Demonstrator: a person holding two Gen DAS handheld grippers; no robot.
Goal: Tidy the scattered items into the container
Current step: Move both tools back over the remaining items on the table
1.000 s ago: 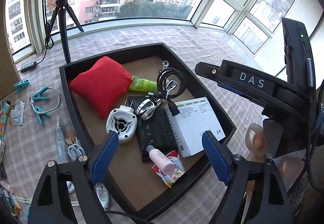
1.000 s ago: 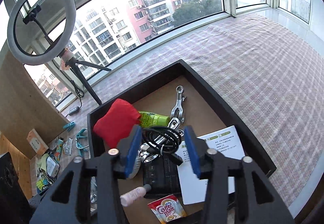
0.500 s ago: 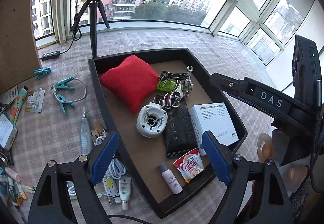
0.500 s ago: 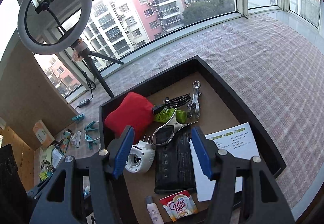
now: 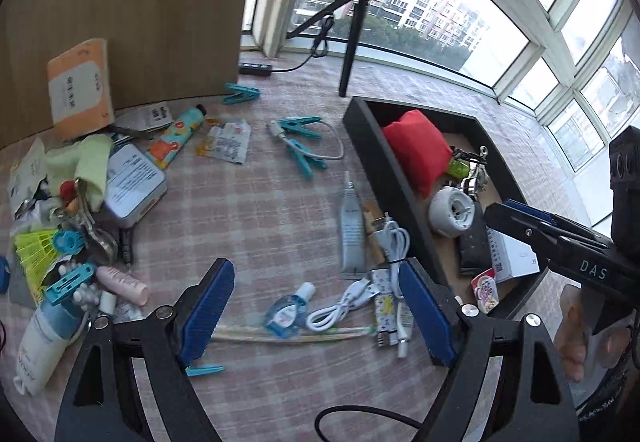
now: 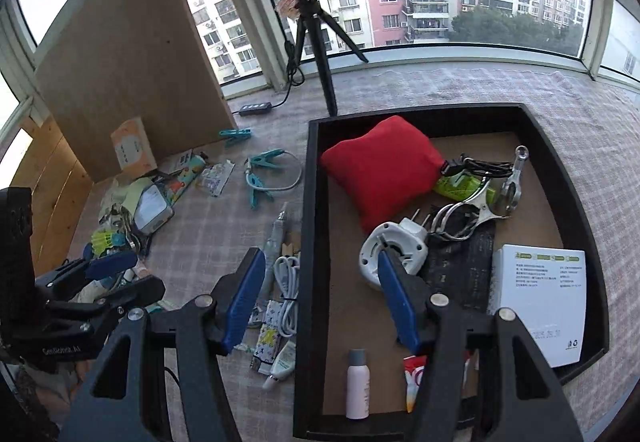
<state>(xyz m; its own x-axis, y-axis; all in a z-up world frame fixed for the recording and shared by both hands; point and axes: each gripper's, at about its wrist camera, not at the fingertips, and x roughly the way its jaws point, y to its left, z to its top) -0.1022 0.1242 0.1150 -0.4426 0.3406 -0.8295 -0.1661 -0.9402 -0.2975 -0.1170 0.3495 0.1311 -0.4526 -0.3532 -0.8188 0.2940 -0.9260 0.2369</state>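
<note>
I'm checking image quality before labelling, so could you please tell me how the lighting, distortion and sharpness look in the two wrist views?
Left wrist view: strong fisheye curvature bends the window frames, sky is blown out, the black tray and clutter stay sharp. Right wrist view: same barrel distortion, dark vignette in the corners, soft daylight without harsh shadows; the white booklet reads clearly.

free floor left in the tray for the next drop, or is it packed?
Bare patches in the tray: the strip along its left wall, between the red cushion and the pink-white bottle, and the far right corner past the metal clip. Crowded: the middle, where the white plug, black pouch and white booklet lie packed together.
</note>
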